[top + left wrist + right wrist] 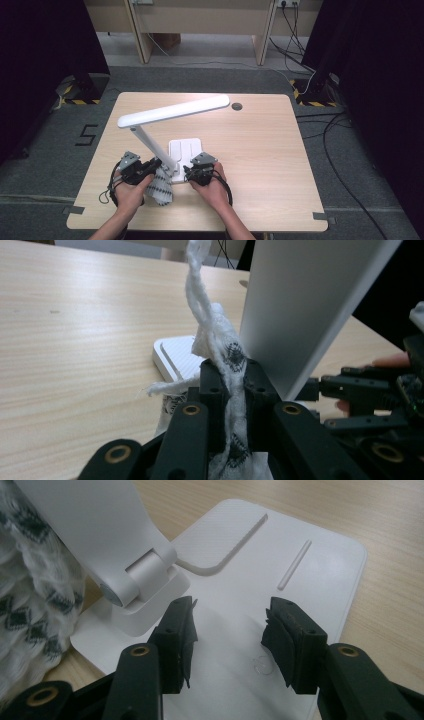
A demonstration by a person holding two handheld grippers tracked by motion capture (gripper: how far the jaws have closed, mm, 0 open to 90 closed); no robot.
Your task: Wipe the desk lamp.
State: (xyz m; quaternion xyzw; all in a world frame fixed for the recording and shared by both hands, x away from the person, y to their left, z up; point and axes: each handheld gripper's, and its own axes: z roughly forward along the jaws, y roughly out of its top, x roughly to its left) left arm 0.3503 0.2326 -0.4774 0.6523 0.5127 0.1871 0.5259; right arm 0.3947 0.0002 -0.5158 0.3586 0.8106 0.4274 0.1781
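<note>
On the pale wooden bench [260, 150], a white cloth [220, 347] is clamped in the left hand-held gripper [231, 385] against the lamp arm [305, 305], at six o'clock. The right hand-held gripper [230, 630] is held apart over the lamp base [320, 565].

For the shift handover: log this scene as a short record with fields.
work in hand: wiping a white desk lamp with a cloth
lamp: stands on the wooden table, arm tilted, head roughly level above its base
left gripper: shut on the cloth, beside the lamp arm
cloth: white with dark pattern, pinched between the fingers, a twisted end sticking up
right gripper: open, fingers over the base, near the hinge, nothing between them
</note>
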